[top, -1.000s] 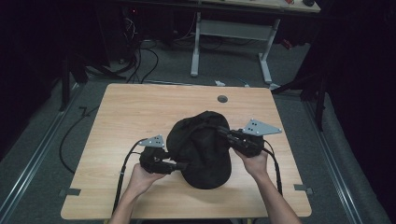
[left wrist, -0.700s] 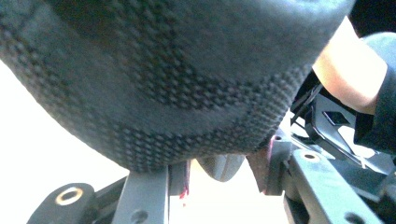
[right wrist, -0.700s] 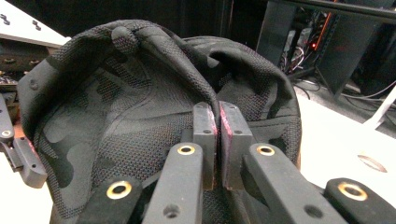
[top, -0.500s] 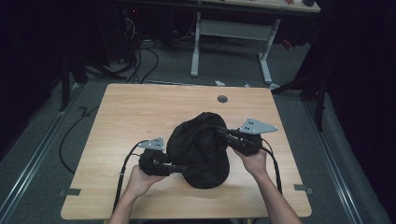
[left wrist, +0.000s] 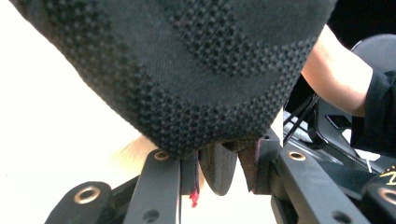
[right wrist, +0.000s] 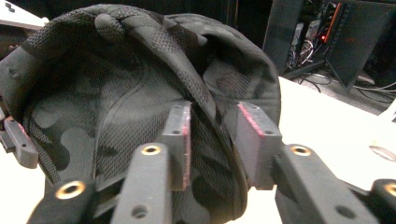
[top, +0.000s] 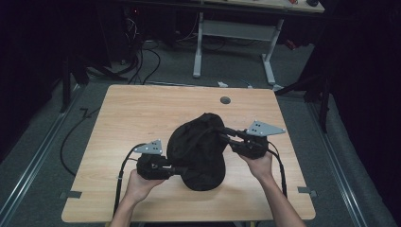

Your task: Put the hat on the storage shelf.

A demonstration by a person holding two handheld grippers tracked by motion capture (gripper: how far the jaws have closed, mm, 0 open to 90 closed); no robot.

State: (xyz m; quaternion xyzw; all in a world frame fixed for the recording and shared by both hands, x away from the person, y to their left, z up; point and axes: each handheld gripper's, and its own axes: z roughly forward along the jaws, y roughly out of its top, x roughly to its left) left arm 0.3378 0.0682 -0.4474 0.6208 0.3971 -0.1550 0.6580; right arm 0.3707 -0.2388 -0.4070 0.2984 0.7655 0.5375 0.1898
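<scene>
One black mesh cap (top: 198, 151), crumpled, is clamped by the left hand-held gripper (top: 177, 169); the right hand-held gripper's (top: 226, 134) jaws just parted.

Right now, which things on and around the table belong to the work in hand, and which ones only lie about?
In hand: black mesh cap; left gripper, clamped on its rim; right gripper, jaws just opening around its edge.

Lying about: round grommet in table; floor cables; far desk frame.
</scene>
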